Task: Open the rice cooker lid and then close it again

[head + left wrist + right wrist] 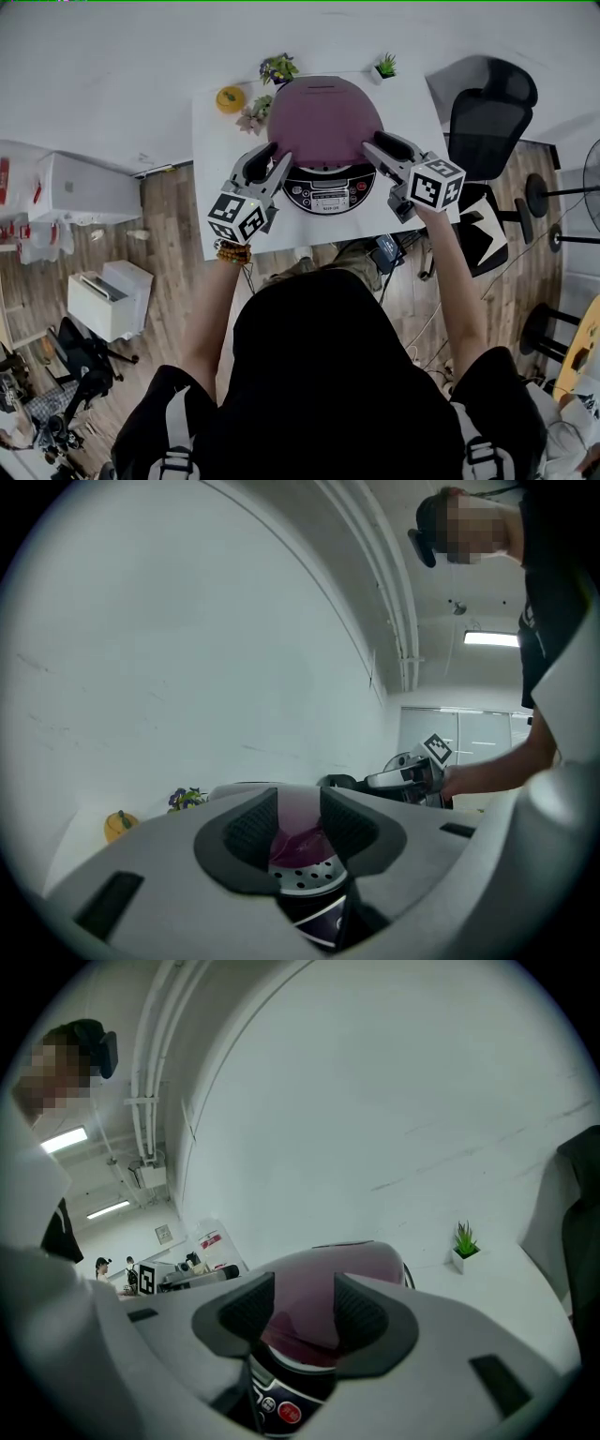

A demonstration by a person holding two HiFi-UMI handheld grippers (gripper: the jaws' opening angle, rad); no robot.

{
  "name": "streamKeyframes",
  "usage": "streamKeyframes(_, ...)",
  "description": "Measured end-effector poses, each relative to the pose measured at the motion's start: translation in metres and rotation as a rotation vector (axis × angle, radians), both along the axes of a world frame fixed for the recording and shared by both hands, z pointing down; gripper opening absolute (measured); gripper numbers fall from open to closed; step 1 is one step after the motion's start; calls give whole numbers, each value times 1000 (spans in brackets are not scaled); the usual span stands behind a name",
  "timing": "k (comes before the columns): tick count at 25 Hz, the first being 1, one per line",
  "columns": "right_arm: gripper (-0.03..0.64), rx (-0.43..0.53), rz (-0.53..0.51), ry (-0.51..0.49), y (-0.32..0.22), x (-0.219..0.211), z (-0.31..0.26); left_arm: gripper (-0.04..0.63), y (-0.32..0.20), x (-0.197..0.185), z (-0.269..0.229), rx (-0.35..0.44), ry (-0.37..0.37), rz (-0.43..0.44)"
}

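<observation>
A white table [217, 159] is standing against a plain white wall, with wood flooring around it. Nearest the camera, the person is reaching both arms forward over the table edge. The left gripper [274, 157] and the right gripper [380, 145] are flanking the front of the rice cooker [328, 173]. Each is holding its jaws apart, with the purple lid [326, 122] showing in the gap, and neither pair of pads seems to be pressing on it. Between the two, the dark control panel [328, 192] is facing the person. The lid is lying down over the body, though whether it is latched cannot be told. Beyond it, a small orange pumpkin [230, 98], a bunch of flowers [277, 67] and a little potted plant [384, 66] are sitting near the wall.

The grippers are probably working at the lid's front edge. Doing that well likely means keeping both sides level, so the lid is not twisting on its rear hinge. It also means steadying the cooker so that it is not sliding back toward the ornaments, and following the lid's arc rather than pulling straight up.
</observation>
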State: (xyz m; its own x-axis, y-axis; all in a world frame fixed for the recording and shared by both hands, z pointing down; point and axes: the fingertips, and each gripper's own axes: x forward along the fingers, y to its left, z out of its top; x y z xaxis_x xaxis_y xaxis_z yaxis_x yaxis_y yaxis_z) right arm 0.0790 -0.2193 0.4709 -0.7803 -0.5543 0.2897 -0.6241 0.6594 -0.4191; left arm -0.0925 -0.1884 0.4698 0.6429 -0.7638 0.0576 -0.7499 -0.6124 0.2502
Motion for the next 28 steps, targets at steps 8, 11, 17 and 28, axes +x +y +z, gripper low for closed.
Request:
streamKeyframes(8, 201, 41, -9, 41, 9, 1, 18, 147, 6, 3, 18, -32, -62, 3)
streamKeyframes(11, 199, 52, -17, 76, 12, 0, 25, 147, 8, 3, 25, -45, -77, 5)
streamKeyframes(17, 199, 52, -37, 126, 16, -1, 37, 143, 10, 3, 37, -72, -81, -1)
streamKeyframes(28, 199, 35, -59, 190, 22, -2, 58, 133, 14, 4, 57, -116, -126, 12)
